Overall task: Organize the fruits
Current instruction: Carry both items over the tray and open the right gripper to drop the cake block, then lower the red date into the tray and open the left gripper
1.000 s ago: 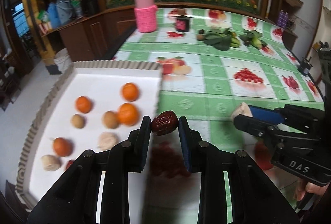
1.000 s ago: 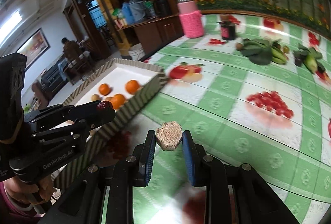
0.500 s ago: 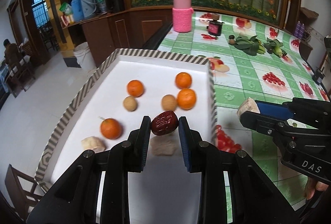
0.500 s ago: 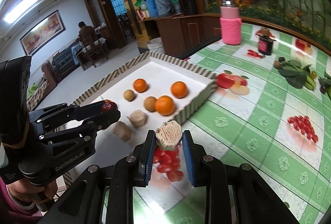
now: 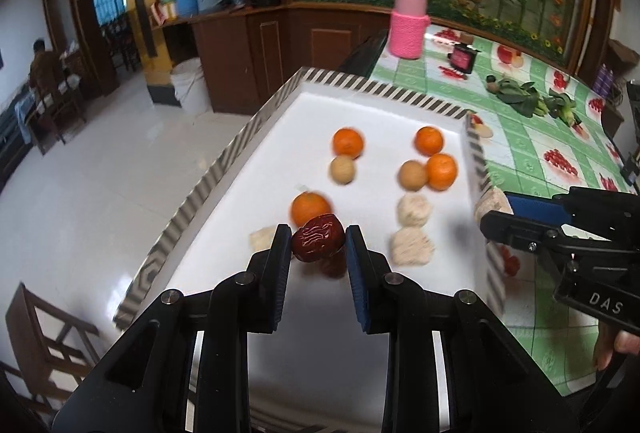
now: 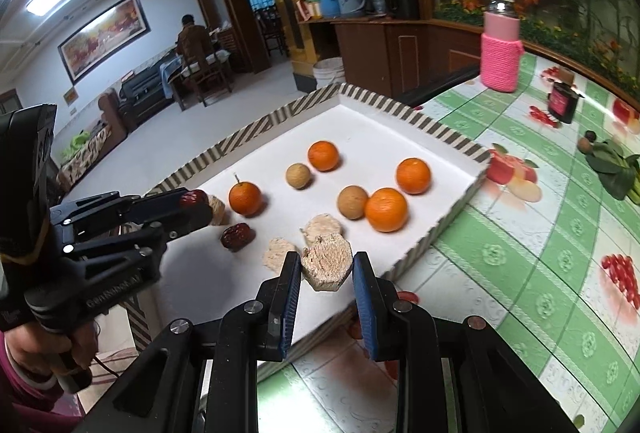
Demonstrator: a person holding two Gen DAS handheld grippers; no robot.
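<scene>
My left gripper (image 5: pixel 318 245) is shut on a wrinkled red date (image 5: pixel 318 240), held low over the near part of the white tray with a striped rim (image 5: pixel 360 83). My right gripper (image 6: pixel 326 265) is shut on a beige hexagonal chunk (image 6: pixel 326 260) above the tray's near right edge (image 6: pixel 440 131). In the tray lie several oranges (image 6: pixel 386 209), two brown round fruits (image 6: pixel 352 202), beige chunks (image 6: pixel 280 253) and another red date (image 6: pixel 238 236). In the right wrist view the left gripper (image 6: pixel 196 201) shows at the left with its date.
The tray sits at the left end of a table with a green checked fruit-print cloth (image 6: pixel 520 253). A pink knitted bottle (image 5: pixel 408 29), a dark jar (image 5: pixel 462 58) and leafy greens (image 5: pixel 516 95) stand farther back. Floor drops off left of the tray. A person (image 6: pixel 192 37) sits far away.
Both grippers have swung left from over the tablecloth to over the tray, each still holding its piece. The tray's fruits now lie directly ahead of both.
</scene>
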